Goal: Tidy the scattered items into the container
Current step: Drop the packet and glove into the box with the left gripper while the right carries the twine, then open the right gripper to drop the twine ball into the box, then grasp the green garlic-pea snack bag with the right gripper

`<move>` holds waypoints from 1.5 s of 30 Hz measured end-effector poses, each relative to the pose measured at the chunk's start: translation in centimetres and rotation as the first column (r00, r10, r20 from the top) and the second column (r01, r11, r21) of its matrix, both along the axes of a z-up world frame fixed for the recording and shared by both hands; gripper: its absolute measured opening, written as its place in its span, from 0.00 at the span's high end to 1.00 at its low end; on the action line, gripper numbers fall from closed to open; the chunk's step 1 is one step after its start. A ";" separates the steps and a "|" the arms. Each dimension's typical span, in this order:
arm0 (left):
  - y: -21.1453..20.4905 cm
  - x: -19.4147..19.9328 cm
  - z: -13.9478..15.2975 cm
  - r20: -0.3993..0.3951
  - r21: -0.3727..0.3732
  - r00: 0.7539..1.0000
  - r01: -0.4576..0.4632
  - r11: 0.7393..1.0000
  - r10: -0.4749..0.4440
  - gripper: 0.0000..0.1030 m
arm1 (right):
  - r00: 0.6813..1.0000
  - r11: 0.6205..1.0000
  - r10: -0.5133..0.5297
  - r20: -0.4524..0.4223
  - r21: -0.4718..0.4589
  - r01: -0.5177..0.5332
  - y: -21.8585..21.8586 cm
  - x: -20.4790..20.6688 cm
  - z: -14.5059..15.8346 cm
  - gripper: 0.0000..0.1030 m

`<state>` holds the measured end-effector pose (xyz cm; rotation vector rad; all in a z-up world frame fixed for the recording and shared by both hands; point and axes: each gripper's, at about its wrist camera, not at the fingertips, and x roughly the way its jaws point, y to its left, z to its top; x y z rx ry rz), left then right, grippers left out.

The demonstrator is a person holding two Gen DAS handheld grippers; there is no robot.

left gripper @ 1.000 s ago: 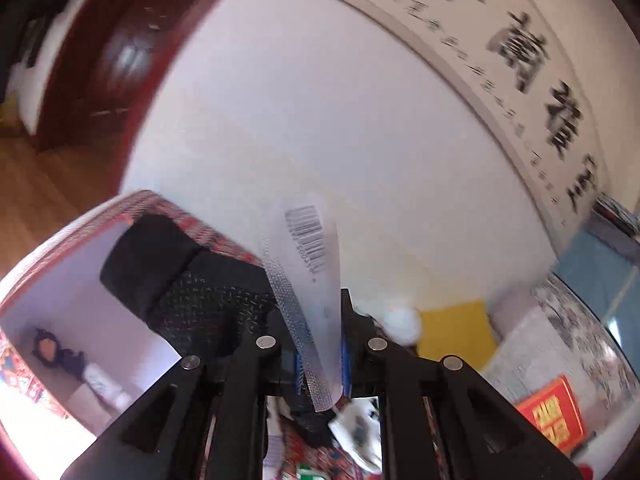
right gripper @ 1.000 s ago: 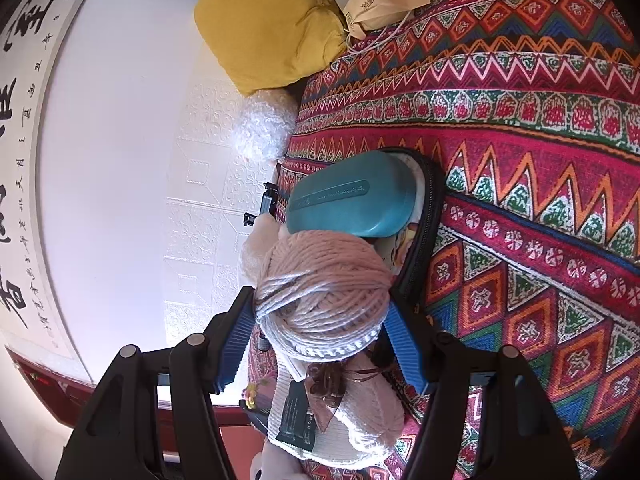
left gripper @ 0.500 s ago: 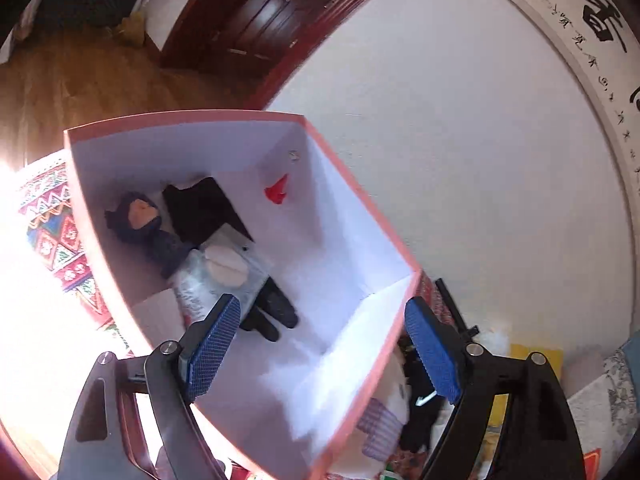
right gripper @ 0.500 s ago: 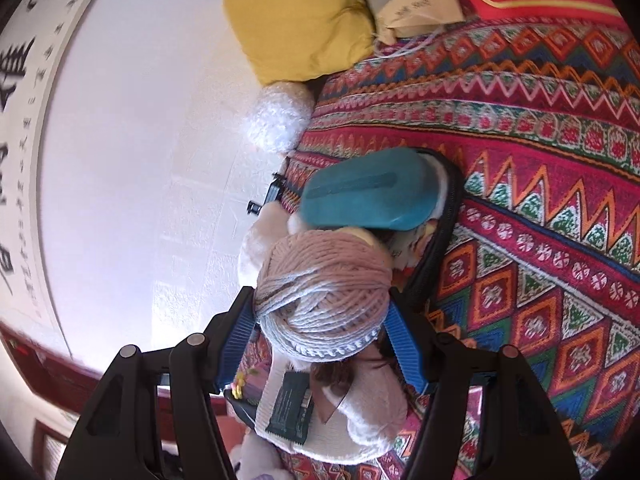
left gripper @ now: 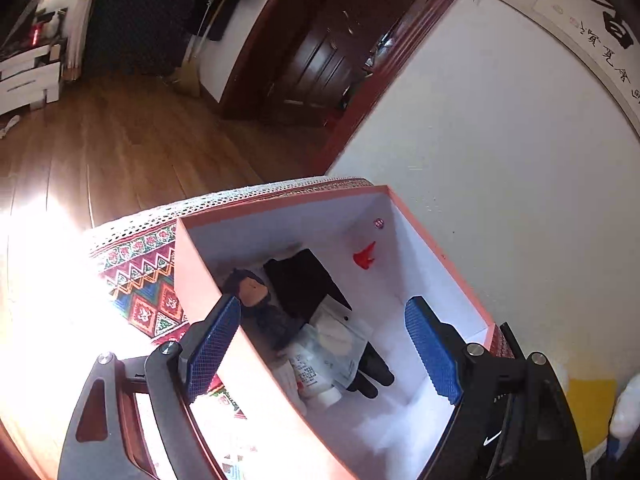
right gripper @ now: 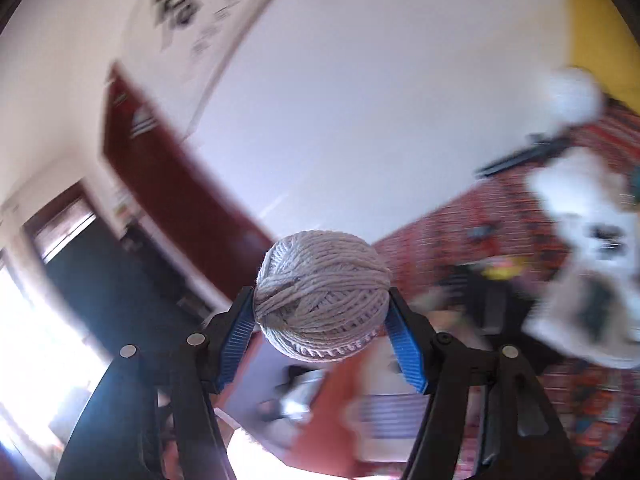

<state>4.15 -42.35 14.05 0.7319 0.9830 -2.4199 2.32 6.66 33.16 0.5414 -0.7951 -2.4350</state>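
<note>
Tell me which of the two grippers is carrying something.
The right gripper: its blue pads clamp a grey yarn ball. The left gripper is open and empty above the box.

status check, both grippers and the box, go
Left gripper open, empty, over the box. Right gripper shut on the yarn ball, lifted, view blurred. Box open, doll and packets inside; nothing seen blocking it.

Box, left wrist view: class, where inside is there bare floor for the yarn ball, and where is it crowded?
Bare floor lies along the box's right wall, beside the right finger. The left side is crowded: doll, black cloth, packets.
</note>
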 end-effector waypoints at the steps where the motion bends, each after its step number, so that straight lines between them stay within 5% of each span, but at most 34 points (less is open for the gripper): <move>1: -0.4 0.3 0.1 -0.004 0.001 1.000 -0.010 1.000 0.010 0.18 | 0.999 0.999 0.050 -0.014 0.013 -0.049 -2.9 -0.6 0.6 0.39; 4: -1.6 1.3 0.5 -0.013 -0.009 0.999 -0.045 0.999 0.045 0.18 | 0.974 0.973 0.221 -0.042 0.074 -0.218 -11.7 -2.6 1.9 0.28; 5: -2.0 1.6 0.6 -0.015 -0.013 0.998 -0.054 0.998 0.054 0.18 | 0.965 0.960 0.259 -0.028 0.112 -0.255 -14.4 -3.4 1.9 0.10; 9: -3.0 2.0 0.6 -0.019 -0.009 0.998 -0.064 0.998 0.064 0.18 | 0.949 0.924 0.313 0.044 0.215 -0.315 -18.5 -4.0 0.5 0.08; 14: -2.6 1.8 0.6 -0.013 -0.010 0.999 -0.052 0.999 0.052 0.18 | 0.975 0.922 0.218 0.036 0.320 -0.217 -12.2 -0.9 -3.1 0.08; 18: -0.5 0.9 0.8 -0.002 -0.047 1.000 -0.009 0.999 0.008 0.18 | 0.989 0.926 0.085 0.122 0.357 -0.123 -3.2 0.0 -7.3 0.08; 25: 4.8 -1.6 0.7 0.045 -0.120 0.996 0.088 0.989 -0.083 0.18 | 0.942 0.939 -0.037 0.335 0.334 -0.082 11.9 1.6 -14.7 0.08; 31: 8.6 -3.6 0.2 0.079 -0.162 0.983 0.176 0.971 -0.165 0.18 | 0.909 0.920 -0.047 0.414 0.372 -0.122 14.1 0.3 -18.0 0.08; 35: 10.0 -4.4 0.1 0.091 -0.185 0.977 0.206 0.961 -0.191 0.18 | 0.914 0.836 -0.006 0.405 0.503 -0.218 10.6 -0.4 -19.2 0.08; 38: 10.8 -4.7 0.1 0.099 -0.198 0.974 0.222 0.955 -0.206 0.18 | 0.911 0.736 0.017 0.412 0.611 -0.290 8.0 -0.5 -20.7 0.17; 39: 11.1 -4.8 0.1 0.101 -0.204 0.972 0.227 0.952 -0.211 0.18 | 0.904 0.709 0.006 0.427 0.636 -0.305 7.4 -0.7 -21.3 0.38; 41: 11.9 -4.8 0.3 0.106 -0.220 0.970 0.239 0.946 -0.221 0.18 | 0.883 0.679 -0.048 0.467 0.664 -0.314 7.2 -1.2 -22.3 0.62; 45: 14.4 -4.9 0.7 0.114 -0.257 0.955 0.295 0.920 -0.274 0.18 | 0.879 0.840 -0.068 0.472 0.502 -0.205 10.6 -1.7 -20.7 0.69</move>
